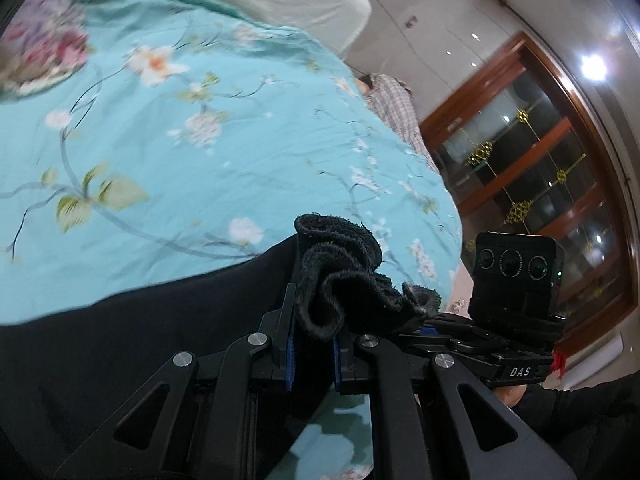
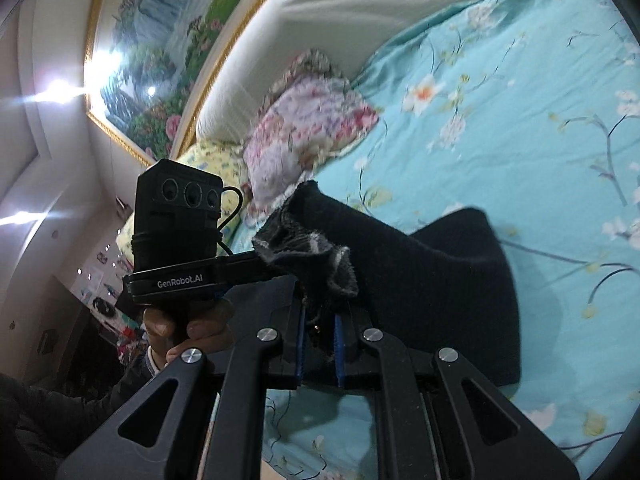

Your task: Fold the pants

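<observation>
**Both grippers clamped on black pants above a flowered bed**

At the far left of the right wrist view, a hand [image 2: 188, 328] grips the handle of the left gripper [image 1: 312, 344], with a small black camera box [image 2: 178, 216] mounted on top of it. Behind that hand hangs a gold-framed landscape painting [image 2: 160, 40] above a white headboard [image 2: 320, 20], and two flowered pillows [image 2: 304, 128] lie against it. The left gripper's jaws are closed on a bunched, fuzzy-edged hem of the black pants [image 1: 340, 280]; from there the dark cloth runs off to the lower left across the turquoise flowered bedspread [image 1: 180, 128].

The right gripper [image 2: 320, 332] is likewise pinched tight on a crumpled edge of the same pants [image 2: 420, 272], whose fabric spreads to the right and lies over the bedspread. In the left wrist view, the right gripper's own camera box [image 1: 516, 268] sits just to the right of the bunched cloth, so the two tools are close together. Farther right stands a wooden-framed glass door [image 1: 540, 168] with gold ornaments, and a checked cloth [image 1: 392, 104] lies beyond the bed's edge.
</observation>
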Motion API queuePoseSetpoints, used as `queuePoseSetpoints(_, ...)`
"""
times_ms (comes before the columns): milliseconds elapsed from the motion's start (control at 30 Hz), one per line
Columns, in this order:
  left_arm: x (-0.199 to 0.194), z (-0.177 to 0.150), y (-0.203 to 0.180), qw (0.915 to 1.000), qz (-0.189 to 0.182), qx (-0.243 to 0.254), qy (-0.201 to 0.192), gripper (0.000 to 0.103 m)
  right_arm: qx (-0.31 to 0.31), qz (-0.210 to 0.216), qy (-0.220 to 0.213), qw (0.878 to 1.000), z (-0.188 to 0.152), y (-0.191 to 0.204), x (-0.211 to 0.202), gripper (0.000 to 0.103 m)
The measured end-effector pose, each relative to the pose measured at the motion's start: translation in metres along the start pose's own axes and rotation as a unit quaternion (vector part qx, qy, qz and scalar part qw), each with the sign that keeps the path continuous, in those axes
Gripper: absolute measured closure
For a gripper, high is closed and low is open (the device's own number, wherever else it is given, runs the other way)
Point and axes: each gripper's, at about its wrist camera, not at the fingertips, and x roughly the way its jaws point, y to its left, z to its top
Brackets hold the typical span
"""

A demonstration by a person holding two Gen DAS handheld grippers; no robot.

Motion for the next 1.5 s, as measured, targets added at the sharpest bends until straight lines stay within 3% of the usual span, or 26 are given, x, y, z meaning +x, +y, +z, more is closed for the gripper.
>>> queuePoseSetpoints(500, 0.000, -0.029, 0.045, 0.9976, 0.035, -0.060, 0.000, 0.092, -0.008, -0.029, 0.068, 0.997, -0.011, -0.006, 0.040, 0.086)
queuePoseSetpoints(667, -0.008, -0.036, 0.048, 0.9962, 0.049, -0.071, -0.010, 0.088, -0.013, -0.031, 0.081, 0.996, -0.015, -0.003, 0.048, 0.070)
queuePoseSetpoints(733, -0.013, -0.039, 0.049, 0.9956, 0.054, -0.076, -0.015, 0.086, -0.024, -0.032, 0.086, 0.995, -0.017, 0.002, 0.050, 0.060)
queuePoseSetpoints(833, -0.021, -0.044, 0.052, 0.9939, 0.060, -0.088, -0.027, 0.080, -0.039, -0.036, 0.095, 0.994, -0.019, 0.008, 0.054, 0.054)
queuePoseSetpoints(1300, -0.082, -0.078, 0.055, 0.9791, 0.109, -0.139, -0.101, 0.047, -0.071, -0.021, 0.116, 0.990, -0.020, 0.039, 0.063, 0.053)
queuePoseSetpoints(1500, -0.105, -0.099, 0.059, 0.9677, 0.119, -0.178, -0.132, 0.042, -0.086, -0.008, 0.121, 0.989, -0.018, 0.054, 0.067, 0.053)
